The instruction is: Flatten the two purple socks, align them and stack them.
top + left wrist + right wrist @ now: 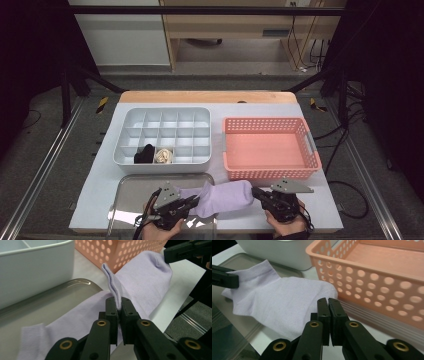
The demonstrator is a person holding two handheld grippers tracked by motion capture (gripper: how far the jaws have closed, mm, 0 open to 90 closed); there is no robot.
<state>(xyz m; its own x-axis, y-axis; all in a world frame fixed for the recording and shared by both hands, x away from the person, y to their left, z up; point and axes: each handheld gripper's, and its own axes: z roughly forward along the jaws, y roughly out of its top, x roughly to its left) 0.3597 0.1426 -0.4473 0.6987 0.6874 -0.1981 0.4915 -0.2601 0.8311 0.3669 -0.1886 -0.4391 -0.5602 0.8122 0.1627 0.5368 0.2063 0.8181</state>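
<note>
Lavender sock (222, 197) lies along the near edge of the bench, one end over the metal tray (135, 187), the other on bare bench just in front of the pink basket (270, 150). Both claws are on it.

Left claw (117, 305): pressed together on a raised fold of the sock's edge; the fabric stands up between the pads. Right claw (328, 304): jaws shut at the opposite end of the sock, seemingly pinching a thin bit of its edge; from the high view it (257, 192) sits right at the sock's end.

Divided white organiser (165, 135) sits behind the tray; two cells of its near row already hold a black roll (145, 154) and a cream roll (163, 155).

Judgement: step in hand is lifting and stretching the sock flat for rolling. To do it well I should raise both ends evenly, keep light tension so neither pinch slips, and clear the basket's wall.
</note>
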